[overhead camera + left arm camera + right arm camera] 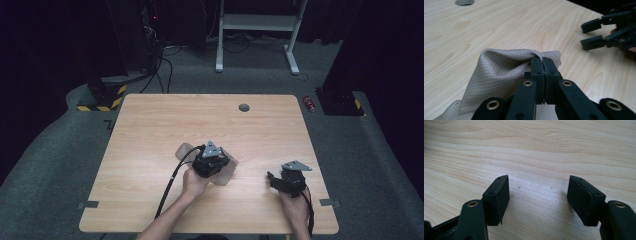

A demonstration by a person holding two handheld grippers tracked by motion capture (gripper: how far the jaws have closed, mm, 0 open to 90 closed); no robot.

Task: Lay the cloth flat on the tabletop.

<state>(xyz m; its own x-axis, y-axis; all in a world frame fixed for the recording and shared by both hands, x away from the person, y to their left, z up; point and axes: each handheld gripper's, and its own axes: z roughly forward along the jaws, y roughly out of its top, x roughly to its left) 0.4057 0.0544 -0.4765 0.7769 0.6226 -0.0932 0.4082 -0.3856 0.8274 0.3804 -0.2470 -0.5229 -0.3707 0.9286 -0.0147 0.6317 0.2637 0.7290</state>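
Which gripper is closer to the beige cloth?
Left. The left gripper is shut on the cloth; the right gripper sits open, off to its side.

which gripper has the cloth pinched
The left gripper: its jaws are shut on a fold of the beige cloth. The right gripper is open over bare table.

High view above table [150, 130], forward-down; gripper views low, close, sharing its wood top.

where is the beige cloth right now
The beige cloth lies near the middle of the wooden table in the high view, pinched in the shut left gripper, with the open right gripper apart to its right.
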